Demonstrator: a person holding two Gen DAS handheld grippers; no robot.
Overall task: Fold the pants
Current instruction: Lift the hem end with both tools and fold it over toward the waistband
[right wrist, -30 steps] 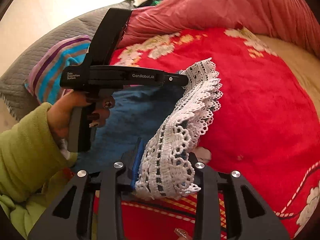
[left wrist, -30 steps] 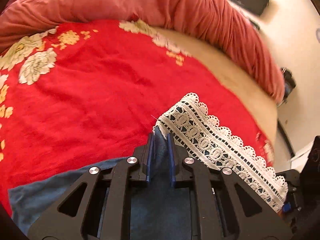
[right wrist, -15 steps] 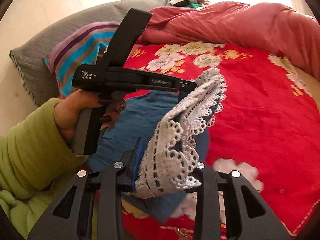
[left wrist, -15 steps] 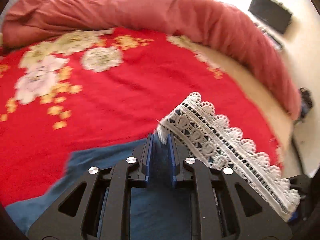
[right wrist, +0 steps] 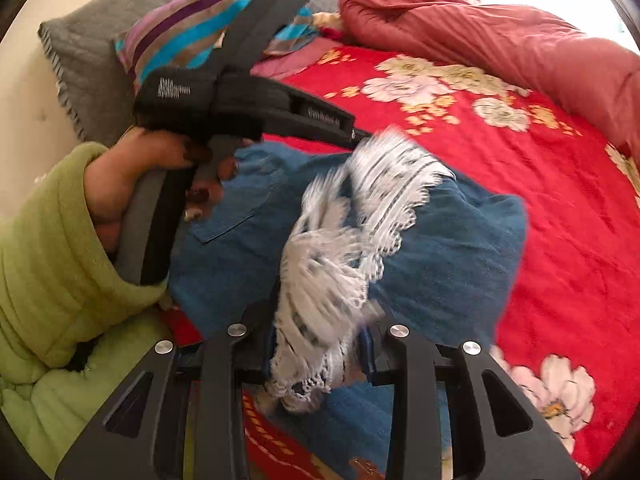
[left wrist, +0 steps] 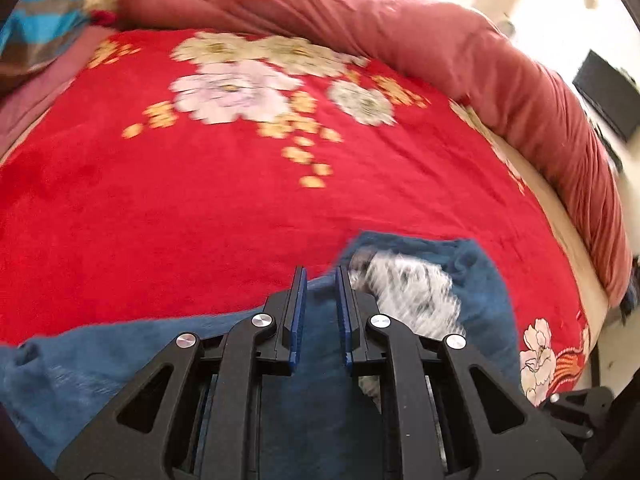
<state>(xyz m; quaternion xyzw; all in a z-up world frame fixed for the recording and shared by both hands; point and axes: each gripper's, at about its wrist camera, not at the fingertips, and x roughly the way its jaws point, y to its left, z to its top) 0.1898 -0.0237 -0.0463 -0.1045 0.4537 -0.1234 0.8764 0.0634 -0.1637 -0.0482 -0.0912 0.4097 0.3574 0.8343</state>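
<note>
At nine o'clock in the right wrist view we see a hand (right wrist: 160, 184) in a lime-green padded sleeve (right wrist: 52, 264) gripping the black handle of the left gripper (left wrist: 321, 276). Its blue-padded jaws stand nearly closed, pinching blue denim of the pants (right wrist: 440, 264). In its own view the cloth runs between the pads and spreads toward seven o'clock and three o'clock.

The blue denim pants with a white lace hem (right wrist: 348, 240) lie bunched on the red floral bedspread (left wrist: 200, 200), around the centre of the right wrist view. The lace is blurred.

At six o'clock the right gripper (right wrist: 320, 344) has its jaws partly closed around a thick wad of lace and denim, which fills the gap between them.

At twelve to two o'clock a rolled rust-red quilt (right wrist: 500, 40) borders the bedspread. A grey pillow (right wrist: 88, 80) and a striped cushion (right wrist: 180, 40) sit at ten to eleven o'clock.
</note>
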